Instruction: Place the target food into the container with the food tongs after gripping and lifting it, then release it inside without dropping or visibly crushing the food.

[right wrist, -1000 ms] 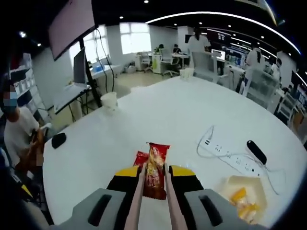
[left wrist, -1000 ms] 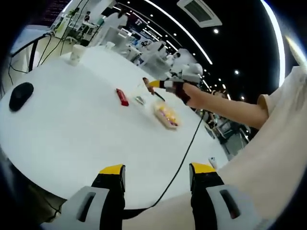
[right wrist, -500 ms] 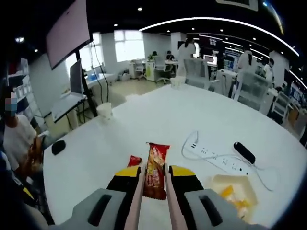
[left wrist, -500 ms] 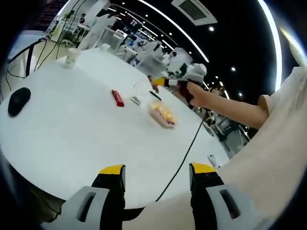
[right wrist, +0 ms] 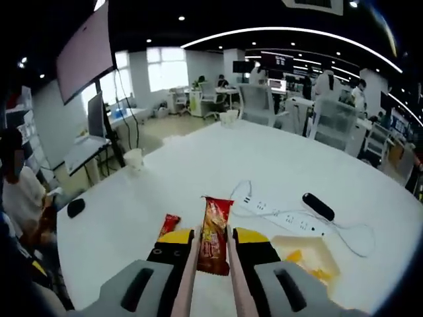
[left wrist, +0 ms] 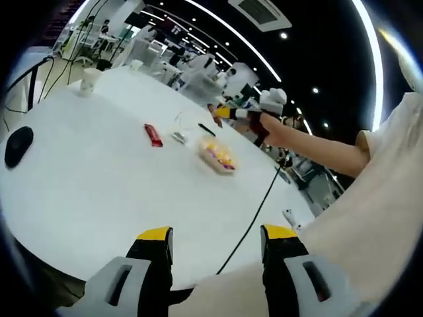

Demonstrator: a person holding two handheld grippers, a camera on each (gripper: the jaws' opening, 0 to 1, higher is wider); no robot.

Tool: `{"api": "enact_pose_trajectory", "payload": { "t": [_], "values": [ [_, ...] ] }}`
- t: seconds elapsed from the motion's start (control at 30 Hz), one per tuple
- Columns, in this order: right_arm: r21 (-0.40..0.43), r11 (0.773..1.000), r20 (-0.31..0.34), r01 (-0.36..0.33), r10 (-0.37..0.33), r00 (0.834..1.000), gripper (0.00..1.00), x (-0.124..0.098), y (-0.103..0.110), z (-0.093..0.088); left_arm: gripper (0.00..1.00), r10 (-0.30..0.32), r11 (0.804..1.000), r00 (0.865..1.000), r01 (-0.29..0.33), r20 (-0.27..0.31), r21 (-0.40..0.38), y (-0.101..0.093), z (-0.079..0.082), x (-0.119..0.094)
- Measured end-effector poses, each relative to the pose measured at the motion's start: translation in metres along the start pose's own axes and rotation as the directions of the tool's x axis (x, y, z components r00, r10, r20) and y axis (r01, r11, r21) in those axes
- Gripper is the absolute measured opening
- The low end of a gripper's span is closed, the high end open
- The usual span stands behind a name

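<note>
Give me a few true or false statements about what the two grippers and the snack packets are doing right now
1. The tongs in the right gripper hold a red snack packet. True.
2. The container is empty. False: yellow food lies in it.
3. The left gripper holds a packet. False: its jaws stand apart, empty.
4. Another red packet lies on the white table. True.
5. A power strip lies beyond the container. True.
</note>
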State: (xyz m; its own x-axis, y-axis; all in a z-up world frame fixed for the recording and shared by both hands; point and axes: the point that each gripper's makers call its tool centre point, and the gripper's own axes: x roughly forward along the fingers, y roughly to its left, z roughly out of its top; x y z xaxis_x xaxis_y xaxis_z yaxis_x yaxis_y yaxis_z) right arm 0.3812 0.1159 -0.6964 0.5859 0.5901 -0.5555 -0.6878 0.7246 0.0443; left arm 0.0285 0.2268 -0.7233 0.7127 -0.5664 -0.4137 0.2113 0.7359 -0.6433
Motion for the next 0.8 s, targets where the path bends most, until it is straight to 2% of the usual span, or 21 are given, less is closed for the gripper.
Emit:
{"api": "enact_pose_trajectory", "payload": {
  "t": [0.33, 0.8],
  "values": [
    [0.018, 0.999, 0.010, 0.045, -0.045, 0.999, 0.22, -0.020, -0.026, -0.001, 0.53, -0.014, 1.000, 1.000, 0.014, -0.005, 0.017, -0.005, 0.001, 0.003],
    [0.037, 0.996, 0.010, 0.087, -0.088, 0.996, 0.22, -0.037, -0.050, -0.004, 0.53, -0.024, 0.999, 1.000, 0.024, -0.013, 0.027, -0.011, -0.002, 0.004]
  ]
}}
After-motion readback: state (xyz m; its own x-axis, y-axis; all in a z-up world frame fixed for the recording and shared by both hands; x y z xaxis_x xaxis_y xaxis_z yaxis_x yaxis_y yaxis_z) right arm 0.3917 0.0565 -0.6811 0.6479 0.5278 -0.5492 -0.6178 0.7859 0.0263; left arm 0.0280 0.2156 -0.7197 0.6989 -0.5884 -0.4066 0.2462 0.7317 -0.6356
